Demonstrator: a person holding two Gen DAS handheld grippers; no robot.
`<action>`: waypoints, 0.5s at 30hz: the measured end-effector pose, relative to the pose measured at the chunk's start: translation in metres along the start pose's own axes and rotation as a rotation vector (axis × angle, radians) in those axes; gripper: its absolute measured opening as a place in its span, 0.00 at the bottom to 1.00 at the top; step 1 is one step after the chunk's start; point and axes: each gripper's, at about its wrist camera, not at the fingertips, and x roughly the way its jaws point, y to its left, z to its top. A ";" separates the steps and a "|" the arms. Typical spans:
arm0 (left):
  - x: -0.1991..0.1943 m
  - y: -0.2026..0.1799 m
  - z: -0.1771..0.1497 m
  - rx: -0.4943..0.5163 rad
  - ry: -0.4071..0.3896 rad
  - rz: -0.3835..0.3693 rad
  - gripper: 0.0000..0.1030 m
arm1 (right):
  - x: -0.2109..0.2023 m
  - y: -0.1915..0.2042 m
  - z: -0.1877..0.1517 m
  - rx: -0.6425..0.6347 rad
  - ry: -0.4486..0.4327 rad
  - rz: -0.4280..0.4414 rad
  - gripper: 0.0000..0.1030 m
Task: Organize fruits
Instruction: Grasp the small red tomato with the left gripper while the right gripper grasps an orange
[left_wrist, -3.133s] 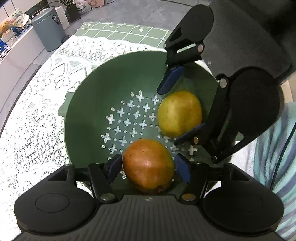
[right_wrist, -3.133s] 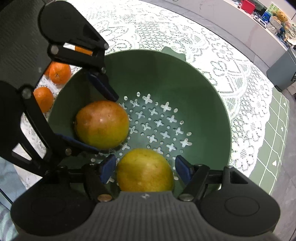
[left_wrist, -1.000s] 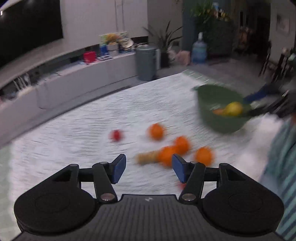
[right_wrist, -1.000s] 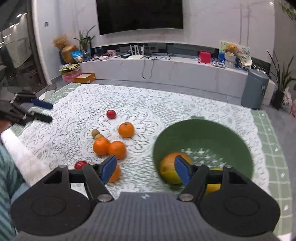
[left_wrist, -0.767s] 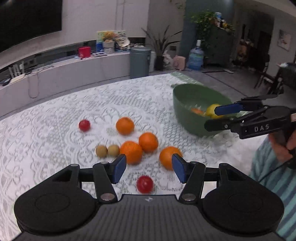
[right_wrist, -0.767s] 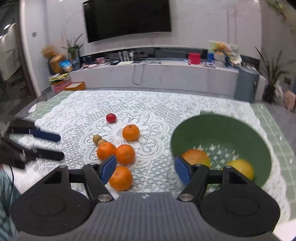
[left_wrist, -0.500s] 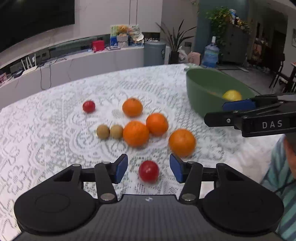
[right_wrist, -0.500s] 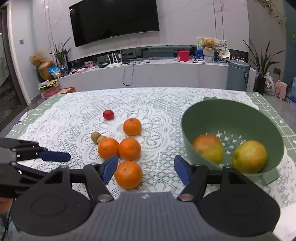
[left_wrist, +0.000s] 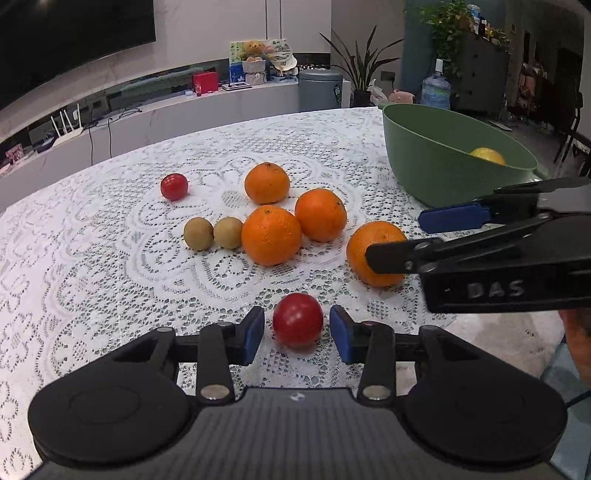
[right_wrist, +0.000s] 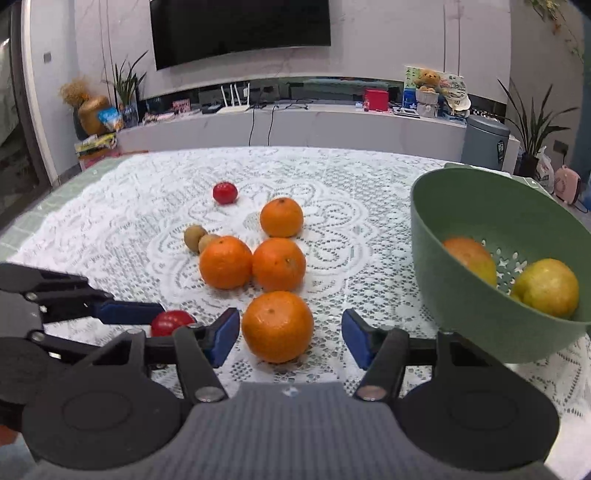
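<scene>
Two hand-held grippers are now found low over the tabletop (right_wrist: 369, 192), where three seconds earlier both were inside the green colander bowl (right_wrist: 480, 295) releasing a fruit each. Those two fruits, one reddish-orange (right_wrist: 469, 258) and one yellow (right_wrist: 546, 288), are seen resting in the bowl, which stands at 3 o'clock of the loose fruit.

The left hand-held gripper (left_wrist: 297, 332) is held open, its blue pads on either side of a small red fruit (left_wrist: 297, 319) without contact. The right hand-held gripper (right_wrist: 291, 339) is likewise open, bracketing the nearest orange (right_wrist: 277, 326), with clear gaps at both pads.

Still on the lace cloth are noted three further oranges (right_wrist: 225, 262), two small brown fruits (left_wrist: 198, 233) touching one another at 9 o'clock of the cluster, and a second red fruit (left_wrist: 174, 186) at 11 o'clock.

It is judged that one delivery is complete and a second paired pick is being set up; closure on both fruits is required next. Most of the fruit remains unsorted.
</scene>
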 end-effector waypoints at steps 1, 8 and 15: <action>0.001 0.000 0.000 0.002 0.001 0.002 0.44 | 0.002 0.000 0.000 0.001 0.005 0.002 0.54; 0.005 0.000 -0.001 0.008 0.007 -0.003 0.39 | 0.007 0.009 -0.003 -0.063 -0.005 0.004 0.53; 0.006 0.002 -0.001 0.013 0.003 -0.008 0.39 | 0.015 0.006 -0.004 -0.037 0.005 0.026 0.51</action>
